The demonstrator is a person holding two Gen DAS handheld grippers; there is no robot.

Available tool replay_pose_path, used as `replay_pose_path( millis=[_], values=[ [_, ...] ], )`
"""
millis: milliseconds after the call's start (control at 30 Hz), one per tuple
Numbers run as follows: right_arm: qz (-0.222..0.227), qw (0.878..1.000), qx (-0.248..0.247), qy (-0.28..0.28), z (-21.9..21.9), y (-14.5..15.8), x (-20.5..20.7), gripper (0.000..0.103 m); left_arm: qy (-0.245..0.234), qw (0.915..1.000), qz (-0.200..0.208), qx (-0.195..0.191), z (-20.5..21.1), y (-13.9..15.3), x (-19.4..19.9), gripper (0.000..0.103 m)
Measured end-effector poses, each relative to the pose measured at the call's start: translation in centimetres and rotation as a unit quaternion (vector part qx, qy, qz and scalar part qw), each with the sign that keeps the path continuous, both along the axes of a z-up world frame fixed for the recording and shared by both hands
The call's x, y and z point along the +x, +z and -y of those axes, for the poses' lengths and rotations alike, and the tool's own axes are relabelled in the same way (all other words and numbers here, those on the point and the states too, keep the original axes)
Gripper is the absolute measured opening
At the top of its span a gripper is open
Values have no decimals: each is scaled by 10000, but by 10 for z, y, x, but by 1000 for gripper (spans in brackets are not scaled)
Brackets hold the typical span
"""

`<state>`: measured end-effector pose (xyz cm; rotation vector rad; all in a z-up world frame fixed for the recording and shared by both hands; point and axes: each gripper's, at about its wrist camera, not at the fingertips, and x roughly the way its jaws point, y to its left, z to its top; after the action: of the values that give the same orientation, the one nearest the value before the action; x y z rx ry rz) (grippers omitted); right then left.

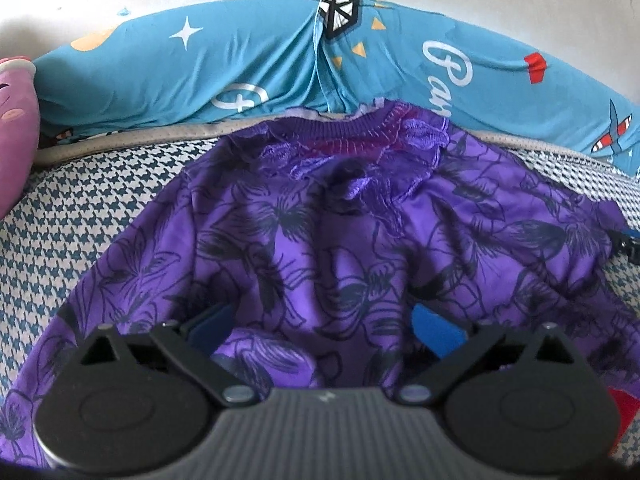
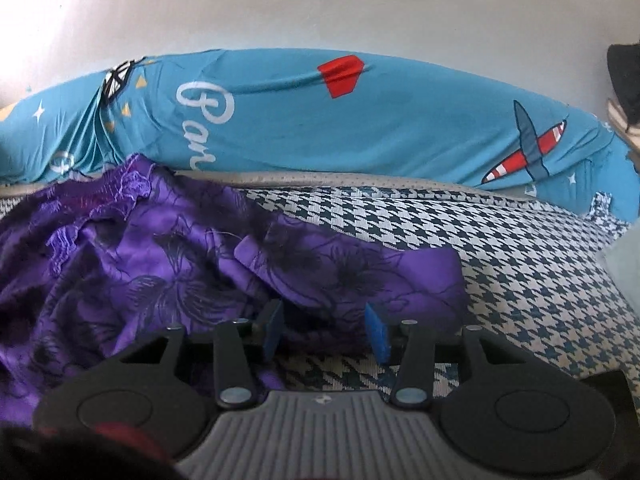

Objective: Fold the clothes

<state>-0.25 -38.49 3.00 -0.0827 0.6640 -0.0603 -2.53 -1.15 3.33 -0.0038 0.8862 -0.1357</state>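
- Jaws of the left gripper [image 1: 320, 330] are seen spread wide, blue pads on either side of a raised fold of purple cloth; nothing is pinched.
- Jaws of the right gripper [image 2: 325, 330] are likewise seen parted, one blue pad over the purple cloth's edge, the other over bare checked fabric; no grip on the cloth is shown.
- Purple top [image 1: 332, 240], printed with dark flower outlines, is spread front-up and rumpled on the bed, its ribbed collar [image 1: 360, 128] toward the far pillow.
- One sleeve [image 2: 360, 272] is noted lying out sideways across the checked surface, just ahead of the right gripper.
- Lace-like trim is seen below the collar.
- Bed cover [image 1: 80, 216], in a blue-and-white houndstooth check, lies under the top; a grey edging strip runs along its far side.
- Long teal pillow [image 2: 360, 128], with white lettering, a red shape and a plane print, is laid along the wall behind the top.
- Pink plush item [image 1: 16, 128] is seen at the far left edge.
- Pale wall [image 2: 320, 8] fills the background.
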Motion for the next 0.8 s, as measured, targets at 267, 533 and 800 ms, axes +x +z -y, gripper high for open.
replay_pose_path(
  millis=[267,533,800],
  values=[
    [6,9999,-117,-53,-3,-9,11,45,88,9998,-162,-34,-3,-7,5,103],
    [100,9994,-136,-315,2,-7,15,15,42,9996,-255,-72,0,-10,8,103],
    [935,9807,40,-1716,37,20,4,6,-43,9996,-284,0,7,-13,9,103]
  ],
)
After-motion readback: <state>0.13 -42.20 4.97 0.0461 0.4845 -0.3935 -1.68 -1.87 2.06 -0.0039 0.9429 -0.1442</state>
